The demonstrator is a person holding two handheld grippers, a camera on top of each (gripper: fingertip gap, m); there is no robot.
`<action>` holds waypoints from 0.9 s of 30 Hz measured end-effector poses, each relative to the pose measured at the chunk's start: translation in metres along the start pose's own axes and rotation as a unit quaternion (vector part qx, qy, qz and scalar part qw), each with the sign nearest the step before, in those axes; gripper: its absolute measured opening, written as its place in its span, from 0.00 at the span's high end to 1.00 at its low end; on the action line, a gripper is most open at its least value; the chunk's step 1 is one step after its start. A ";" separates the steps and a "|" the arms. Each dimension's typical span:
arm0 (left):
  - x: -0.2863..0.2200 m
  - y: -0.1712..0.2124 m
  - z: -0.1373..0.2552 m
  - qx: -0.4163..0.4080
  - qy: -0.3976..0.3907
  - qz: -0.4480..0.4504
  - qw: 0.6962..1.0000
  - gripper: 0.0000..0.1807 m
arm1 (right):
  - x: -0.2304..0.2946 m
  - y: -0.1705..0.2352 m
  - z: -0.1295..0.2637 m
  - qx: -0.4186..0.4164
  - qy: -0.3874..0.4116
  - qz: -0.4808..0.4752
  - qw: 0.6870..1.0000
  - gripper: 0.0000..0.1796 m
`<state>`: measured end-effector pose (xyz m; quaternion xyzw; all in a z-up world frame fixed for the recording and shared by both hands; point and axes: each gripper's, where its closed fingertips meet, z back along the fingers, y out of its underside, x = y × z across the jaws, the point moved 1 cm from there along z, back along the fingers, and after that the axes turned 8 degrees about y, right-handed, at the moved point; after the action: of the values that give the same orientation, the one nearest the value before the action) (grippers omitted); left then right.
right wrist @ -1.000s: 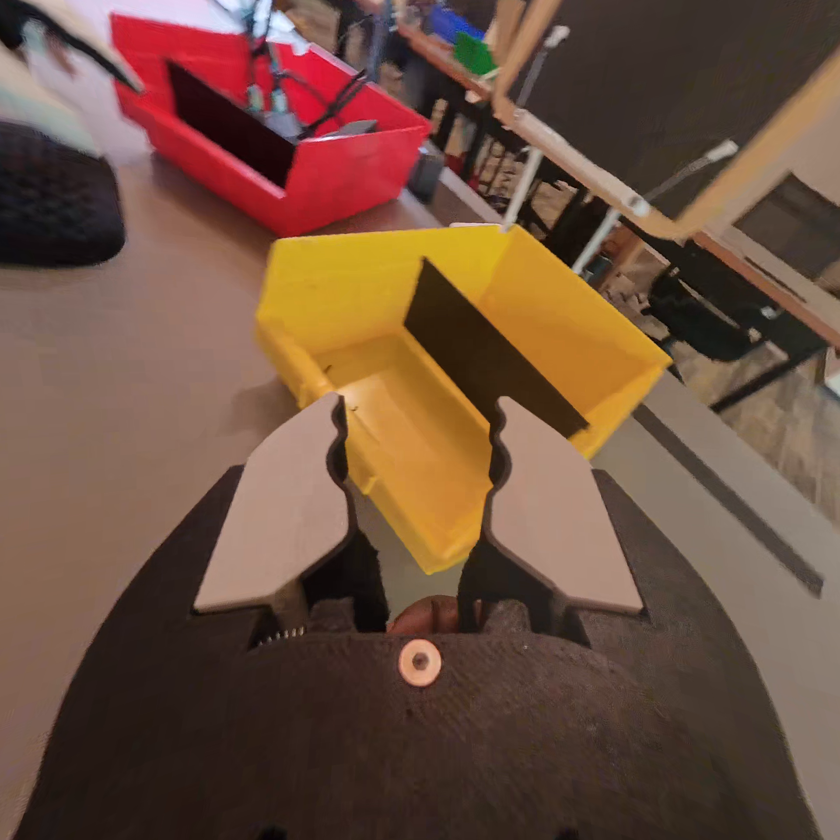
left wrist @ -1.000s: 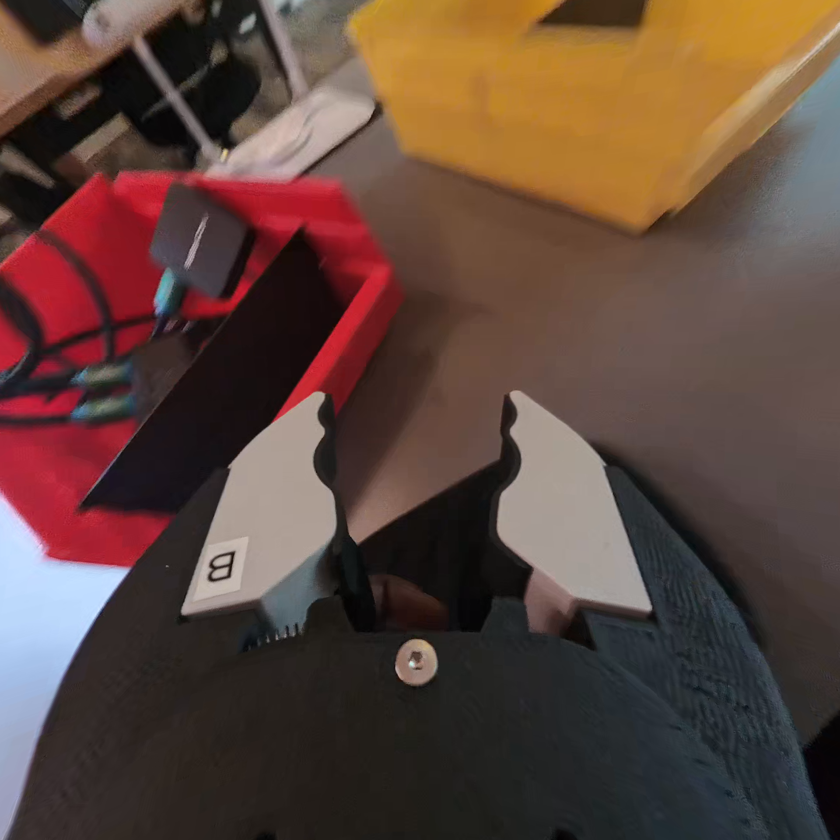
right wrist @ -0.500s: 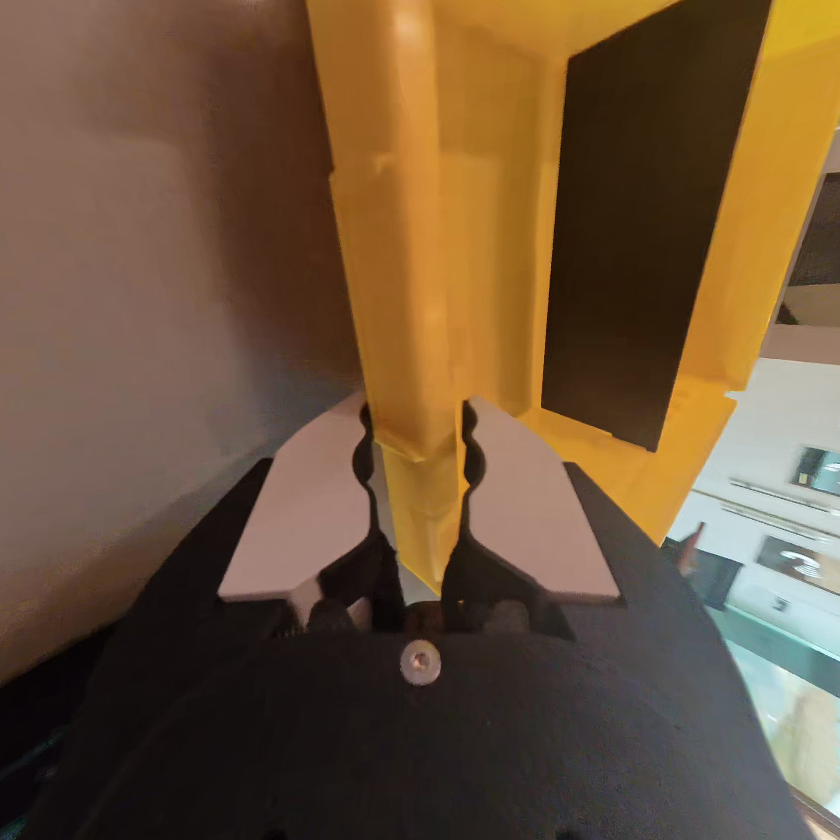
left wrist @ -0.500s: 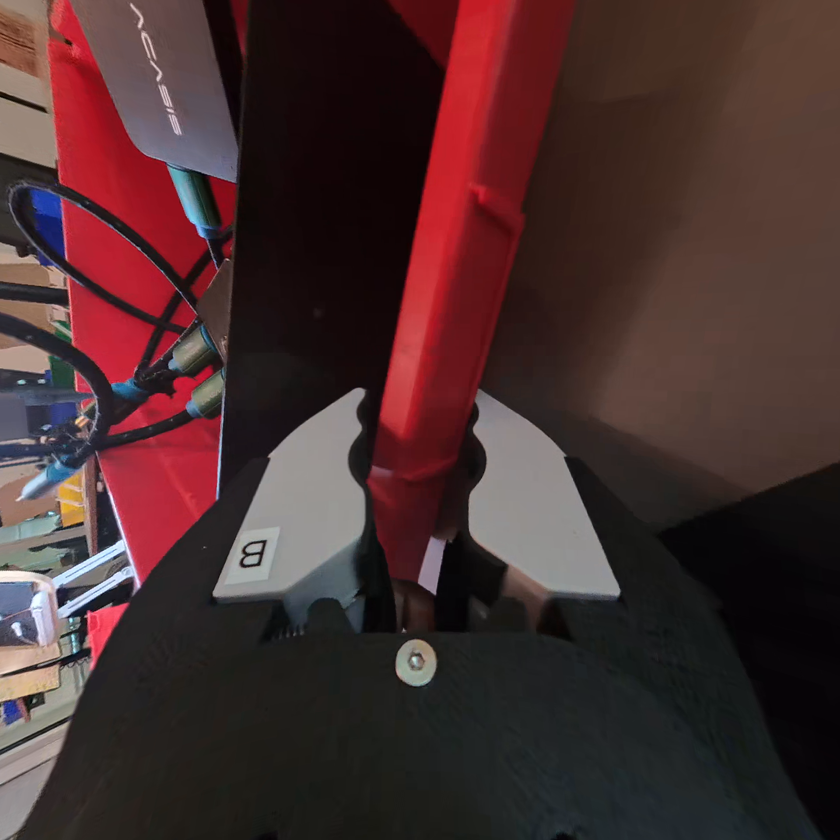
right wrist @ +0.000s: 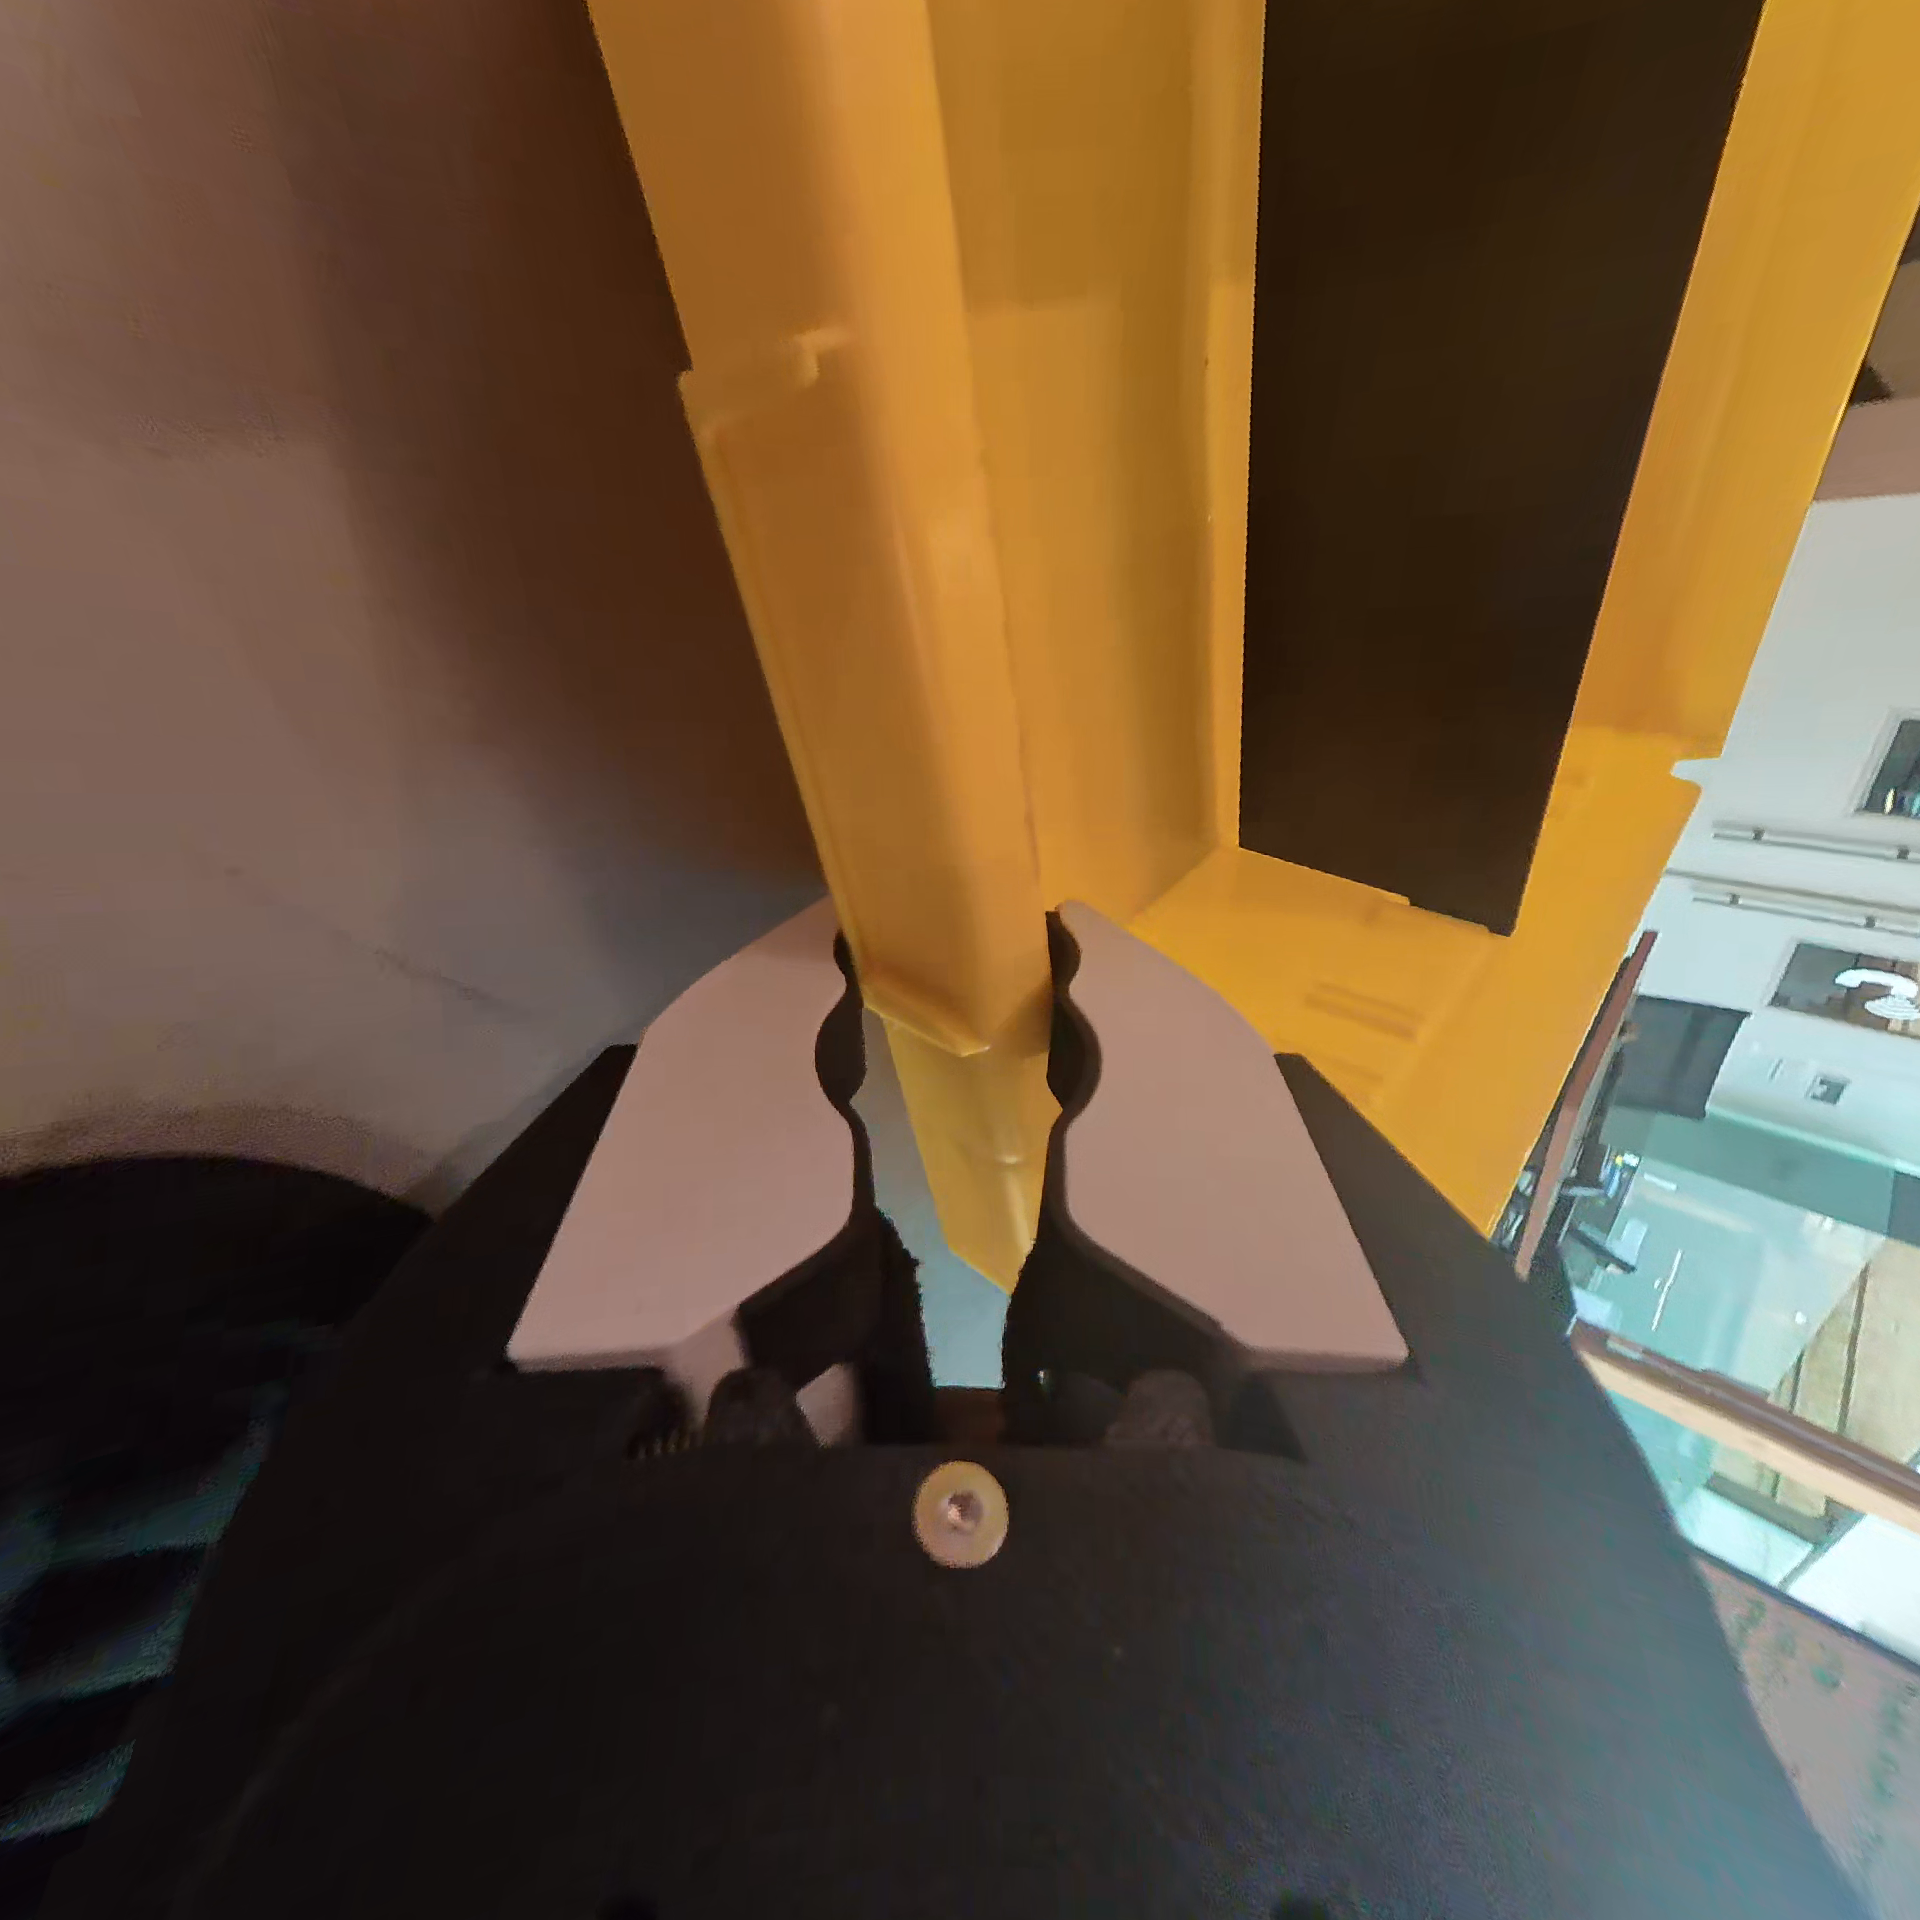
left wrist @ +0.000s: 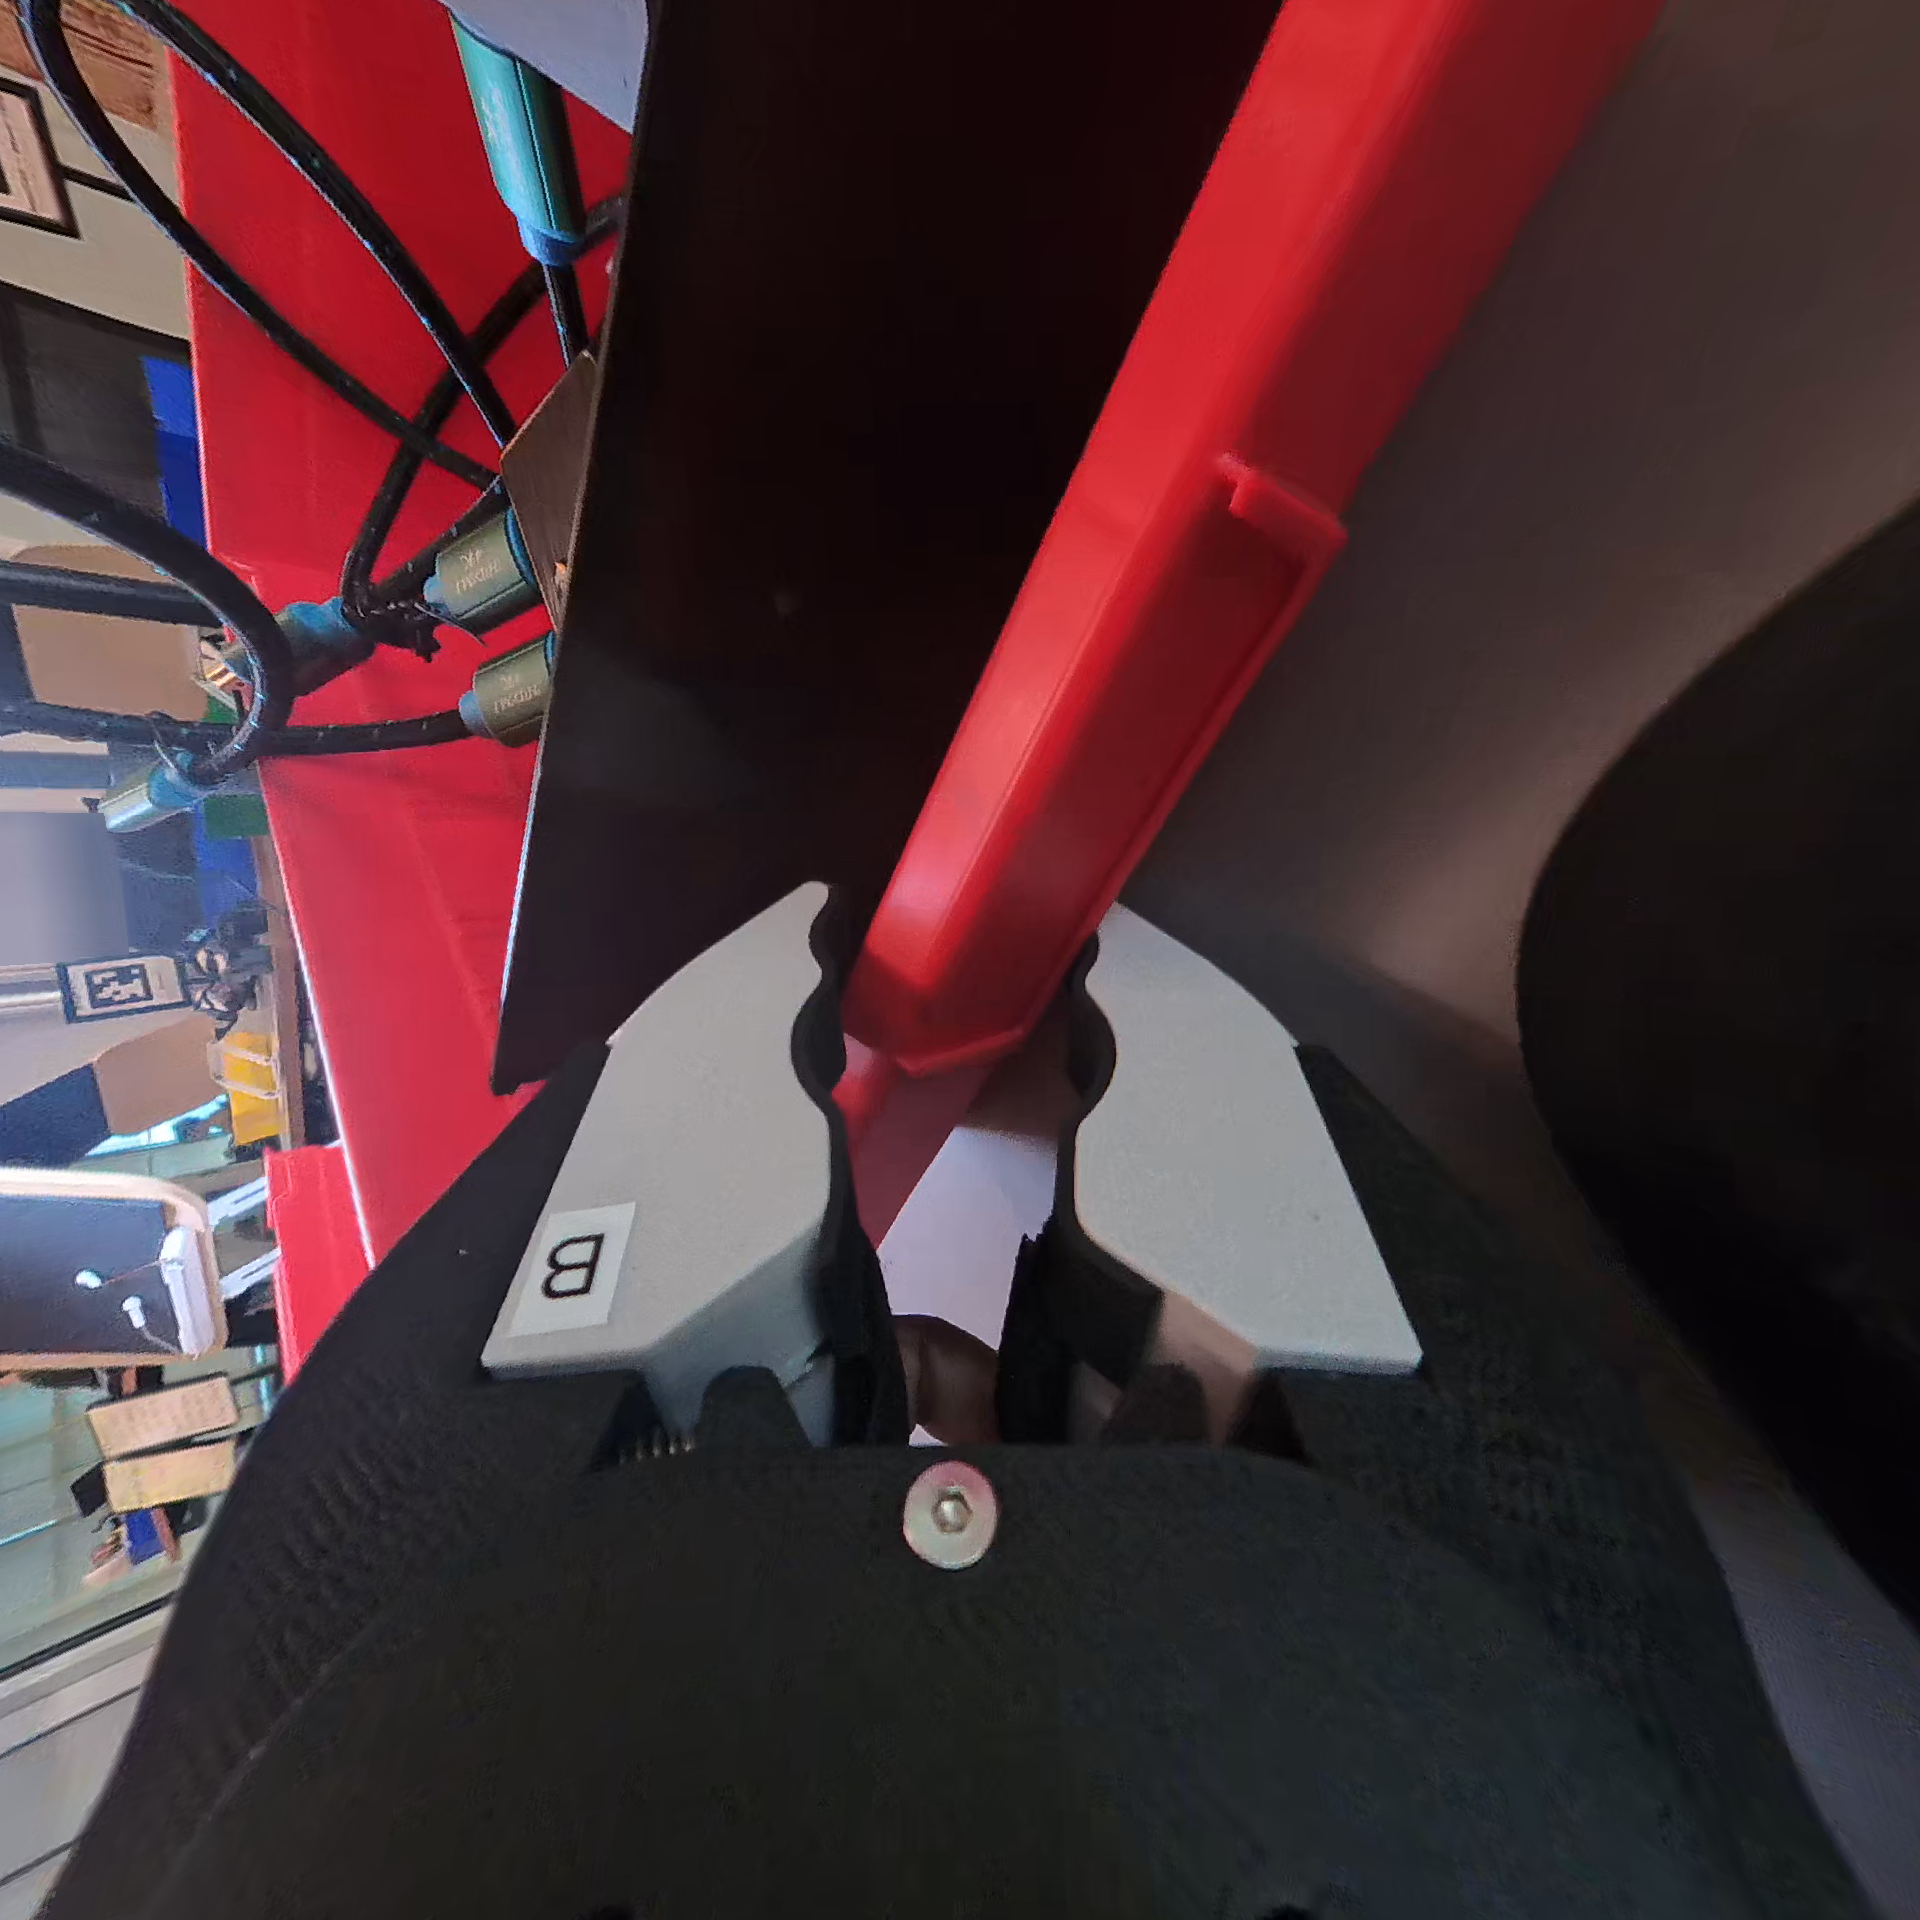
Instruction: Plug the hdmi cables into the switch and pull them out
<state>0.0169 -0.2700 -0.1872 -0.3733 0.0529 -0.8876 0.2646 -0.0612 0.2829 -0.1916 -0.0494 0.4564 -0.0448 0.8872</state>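
Left gripper (left wrist: pixel 951 997) is clamped on the red bin (left wrist: pixel 1091 644) wall; right gripper (right wrist: pixel 951 987) on the yellow bin (right wrist: pixel 894 582). HDMI cables (left wrist: pixel 488 566), upper left, sit plugged into the switch (left wrist: pixel 551 488); unplugging remains.

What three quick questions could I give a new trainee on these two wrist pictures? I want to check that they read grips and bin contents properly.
1. True or false: the left gripper is closed on the wall of the red bin.
2. Which bin holds the HDMI cables? A) the yellow bin B) the red bin C) neither
3. Fill in: a flat ____ divider panel stands inside the yellow bin.

Key:
1. True; its fingers pinch the rim.
2. B; the cables lie left of the red bin's black divider, while the right gripper clamps the yellow bin's wall.
3. Black.
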 end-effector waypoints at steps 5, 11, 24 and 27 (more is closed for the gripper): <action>-0.001 0.025 0.012 0.013 -0.004 -0.001 1.000 0.79 | -0.003 0.035 0.003 0.039 -0.008 -0.017 0.999 0.82; -0.005 0.046 0.026 -0.012 0.001 0.037 0.999 0.75 | -0.003 0.045 0.022 0.013 -0.073 -0.080 0.994 0.65; 0.073 -0.222 0.178 -0.697 -0.071 0.289 0.652 0.63 | -0.134 -0.232 0.145 -0.622 -0.018 -0.425 0.658 0.55; 0.062 -0.292 0.120 -0.681 -0.057 0.241 0.690 0.63 | -0.136 -0.267 0.104 -0.622 0.030 -0.489 0.610 0.60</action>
<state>-0.0619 -0.0400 0.0232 -0.4750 0.7155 -0.4914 0.1450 -0.0644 0.0404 0.0120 -0.8042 0.3088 -0.1789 0.4753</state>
